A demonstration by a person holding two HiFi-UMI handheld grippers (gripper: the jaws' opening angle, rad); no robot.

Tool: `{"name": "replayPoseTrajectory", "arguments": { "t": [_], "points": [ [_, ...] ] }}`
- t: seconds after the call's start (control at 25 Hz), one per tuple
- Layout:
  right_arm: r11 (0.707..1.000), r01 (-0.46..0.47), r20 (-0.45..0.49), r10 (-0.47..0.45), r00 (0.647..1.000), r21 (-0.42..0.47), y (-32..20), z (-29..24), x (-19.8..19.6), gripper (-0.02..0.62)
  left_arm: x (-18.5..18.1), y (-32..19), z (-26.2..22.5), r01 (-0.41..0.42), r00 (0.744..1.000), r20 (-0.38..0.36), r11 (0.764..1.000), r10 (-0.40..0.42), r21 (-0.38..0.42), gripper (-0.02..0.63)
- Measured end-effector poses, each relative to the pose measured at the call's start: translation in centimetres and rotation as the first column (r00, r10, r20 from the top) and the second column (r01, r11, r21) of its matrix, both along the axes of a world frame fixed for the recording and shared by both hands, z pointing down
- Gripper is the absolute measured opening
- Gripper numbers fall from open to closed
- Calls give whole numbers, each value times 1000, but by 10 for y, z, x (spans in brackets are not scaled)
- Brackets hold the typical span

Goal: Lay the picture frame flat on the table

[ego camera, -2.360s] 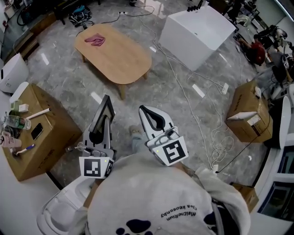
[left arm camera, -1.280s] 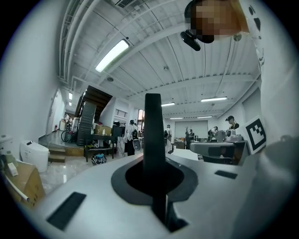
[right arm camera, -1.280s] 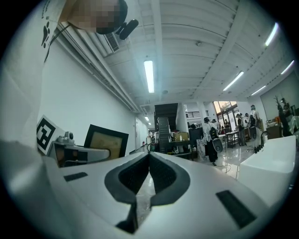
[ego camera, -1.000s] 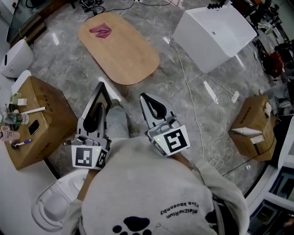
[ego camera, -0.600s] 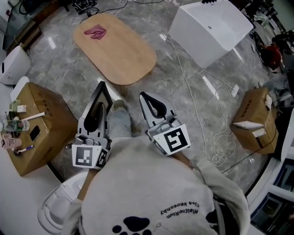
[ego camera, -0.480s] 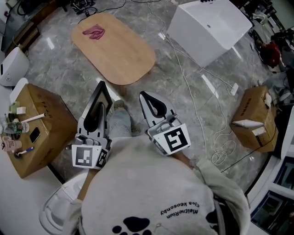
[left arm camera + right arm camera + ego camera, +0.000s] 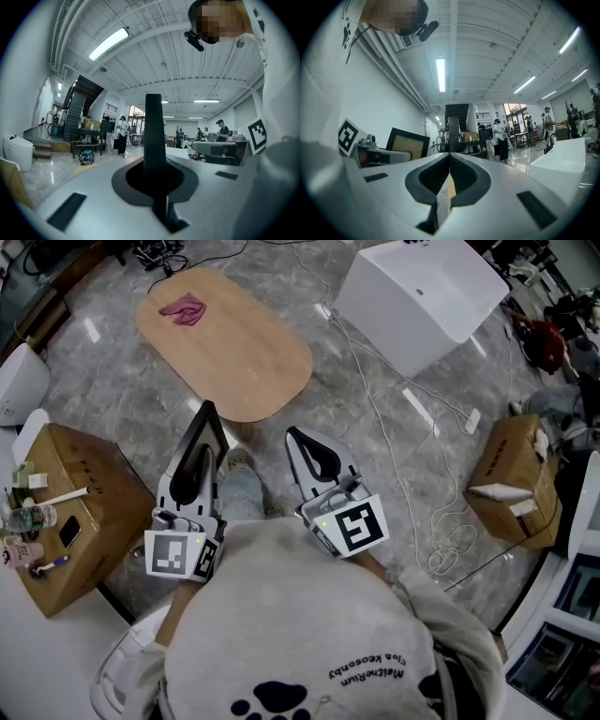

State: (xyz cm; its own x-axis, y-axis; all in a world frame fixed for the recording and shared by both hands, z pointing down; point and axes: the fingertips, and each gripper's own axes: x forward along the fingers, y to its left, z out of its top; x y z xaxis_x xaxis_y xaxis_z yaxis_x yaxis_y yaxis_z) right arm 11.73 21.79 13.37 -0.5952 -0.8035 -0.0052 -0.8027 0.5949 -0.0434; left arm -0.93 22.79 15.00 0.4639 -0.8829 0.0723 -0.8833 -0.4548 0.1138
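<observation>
Picture frame (image 7: 153, 126): thin, flat, black border round a tan panel; held upright and edge-on in the air, well short of the table.
Left gripper (image 7: 204, 423): white plastic shell, dark pads; jaws clamped on the frame's lower edge.
Right gripper (image 7: 449, 157): same build; jaws pressed together, nothing between them.
Marker cubes (image 7: 356, 529): black-and-white square codes, one per gripper.
Table (image 7: 225, 343): low, oval, pale wood top; crumpled pink cloth (image 7: 182, 310) at its far end.
Floor (image 7: 122, 399): glossy grey marble pattern; white cables (image 7: 394, 446) trail across.
Cardboard box (image 7: 84, 502): brown, to the left.
Writing: sweatshirt (image 7: 300, 643) shows a paw print and upside-down lettering, not clearly legible.
</observation>
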Motion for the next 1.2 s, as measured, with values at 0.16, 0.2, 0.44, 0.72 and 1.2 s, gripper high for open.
{"name": "replayPoseTrajectory", "arguments": {
  "t": [0.16, 0.2, 0.44, 0.72, 1.2],
  "points": [
    [1000, -18, 1, 18, 1000, -19, -20, 5, -5, 11, -4, -27, 1, -18, 1000, -3, 1000, 18, -3, 18],
    [999, -24, -3, 24, 1000, -30, -26, 7, -5, 11, -4, -34, 1, -25, 1000, -4, 1000, 25, -5, 18],
    [998, -33, -4, 33, 999, -48, -64, 11, -15, 11, -8, -71, 5, -51, 999, -7, 999, 51, -20, 18],
    [998, -44, -9, 44, 999, -40, -119, 5, -39, 11, -27, -122, 6, -82, 997, -17, 996, 81, -32, 18],
    [993, -114, -27, 113, 993, -40, -194, 6, -65, 11, -59, -212, 6, -143, 989, -41, 990, 142, -15, 18]
  ]
}}
